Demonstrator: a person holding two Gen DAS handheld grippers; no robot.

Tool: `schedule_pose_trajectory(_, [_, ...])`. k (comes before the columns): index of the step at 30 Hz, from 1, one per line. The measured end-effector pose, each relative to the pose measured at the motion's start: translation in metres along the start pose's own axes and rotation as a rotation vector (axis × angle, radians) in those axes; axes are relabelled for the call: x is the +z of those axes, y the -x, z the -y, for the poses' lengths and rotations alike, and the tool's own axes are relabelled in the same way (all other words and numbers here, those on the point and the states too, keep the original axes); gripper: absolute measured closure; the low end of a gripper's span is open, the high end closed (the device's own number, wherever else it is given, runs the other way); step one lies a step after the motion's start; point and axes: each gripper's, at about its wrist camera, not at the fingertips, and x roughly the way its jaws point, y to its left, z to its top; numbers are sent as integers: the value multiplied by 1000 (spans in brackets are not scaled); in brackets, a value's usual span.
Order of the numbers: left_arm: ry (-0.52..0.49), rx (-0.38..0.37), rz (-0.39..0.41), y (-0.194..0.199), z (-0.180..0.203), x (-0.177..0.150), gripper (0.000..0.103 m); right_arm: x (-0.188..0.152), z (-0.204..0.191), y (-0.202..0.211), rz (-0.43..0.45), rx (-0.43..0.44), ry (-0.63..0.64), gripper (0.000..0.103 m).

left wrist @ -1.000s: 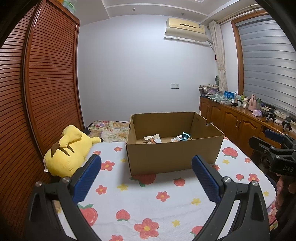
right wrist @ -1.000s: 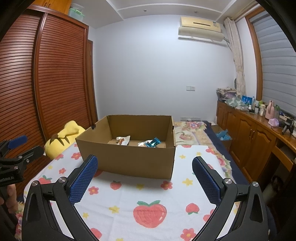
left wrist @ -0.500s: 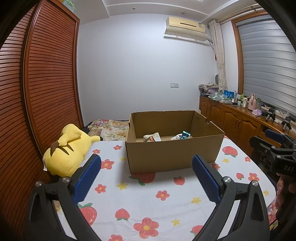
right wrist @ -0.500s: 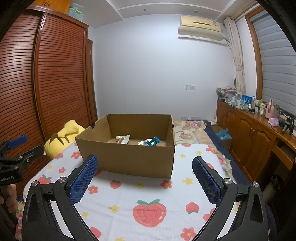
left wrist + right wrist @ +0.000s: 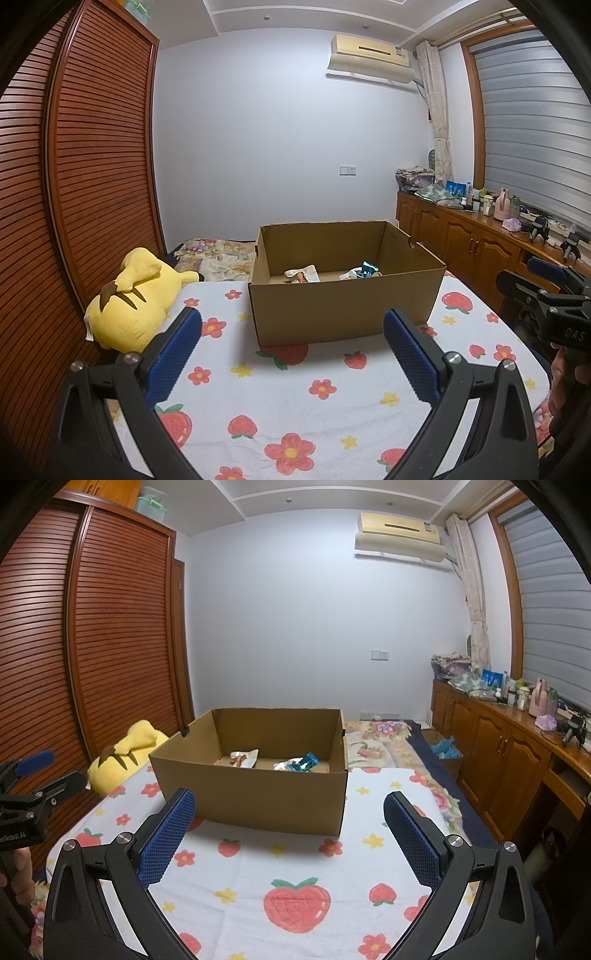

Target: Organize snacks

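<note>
An open brown cardboard box (image 5: pixel 343 306) (image 5: pixel 255 797) stands on a bed covered by a white cloth with strawberries and flowers (image 5: pixel 295 398) (image 5: pixel 295 871). Inside lie a white snack packet (image 5: pixel 303 274) (image 5: pixel 244 757) and a blue and silver packet (image 5: pixel 364 270) (image 5: pixel 301 763). My left gripper (image 5: pixel 291 332) is open and empty, held back from the box's near wall. My right gripper (image 5: pixel 288 812) is likewise open and empty, short of the box. Each gripper shows at the edge of the other's view: the right gripper (image 5: pixel 546 295), the left gripper (image 5: pixel 26 794).
A yellow plush toy (image 5: pixel 136 299) (image 5: pixel 125 749) lies left of the box beside a slatted wooden wardrobe (image 5: pixel 74 184). Wooden cabinets with bottles and clutter (image 5: pixel 472 236) (image 5: pixel 517 731) line the right wall. A floral blanket (image 5: pixel 380 734) lies behind the box.
Both views have drifted slightly; the box sits marginally higher in frame. Both grippers stay open and empty.
</note>
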Motion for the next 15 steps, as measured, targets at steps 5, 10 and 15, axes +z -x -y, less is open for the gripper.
schedule_pose_trajectory(5, [-3, 2, 5, 2, 1, 0, 3, 0, 0, 0, 0, 0, 0, 0])
schedule_pose_trajectory(10, [-3, 3, 5, 3, 1, -1, 3, 0, 1, 0, 0, 1, 0, 0])
schedule_pose_trajectory(15, [-1, 1, 5, 3, 1, 0, 3, 0, 1, 0, 0, -1, 0, 0])
